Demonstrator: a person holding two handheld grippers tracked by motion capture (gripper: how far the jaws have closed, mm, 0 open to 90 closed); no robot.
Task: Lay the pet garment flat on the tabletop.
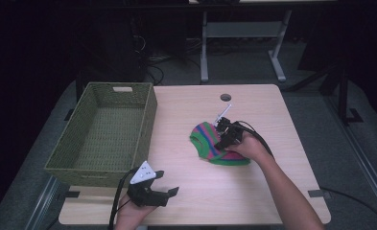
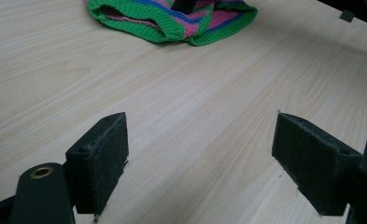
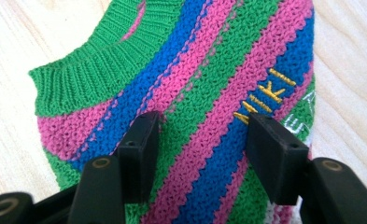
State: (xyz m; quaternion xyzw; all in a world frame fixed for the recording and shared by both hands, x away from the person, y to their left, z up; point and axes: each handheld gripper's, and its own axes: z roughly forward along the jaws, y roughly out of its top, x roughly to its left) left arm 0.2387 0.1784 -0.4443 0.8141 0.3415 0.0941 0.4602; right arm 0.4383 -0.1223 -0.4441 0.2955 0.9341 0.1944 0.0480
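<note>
The striped knit garment (image 1: 215, 143), a small sweater in green, pink and blue with a ribbed green collar and yellow stitched lettering, lies flat on the table (image 1: 253, 191) a little right of the middle, well apart from the basket. It looks light, soft and limp: it will likely sag and fold the moment it leaves the wood, and a pinch through one layer may drag the open knit rather than lift the whole piece. The better hold is probably a bunched fold of the body or the thicker ribbed collar (image 3: 92, 74), where the fabric has more bulk to bite on. The right claw (image 3: 200, 135) stands over the middle of the garment with its jaws about half open, tips down at the stripes on either side of a band of knit; the pads do not yet visibly press it. The left claw (image 2: 200, 158) rests low at the near edge of the table, jaws wide and holding nothing. The woven green basket (image 1: 104, 132) sits at the table's left side, open-topped; its near wall rises between the left claw and its inside. Bare wood lies between garment and basket.
</note>
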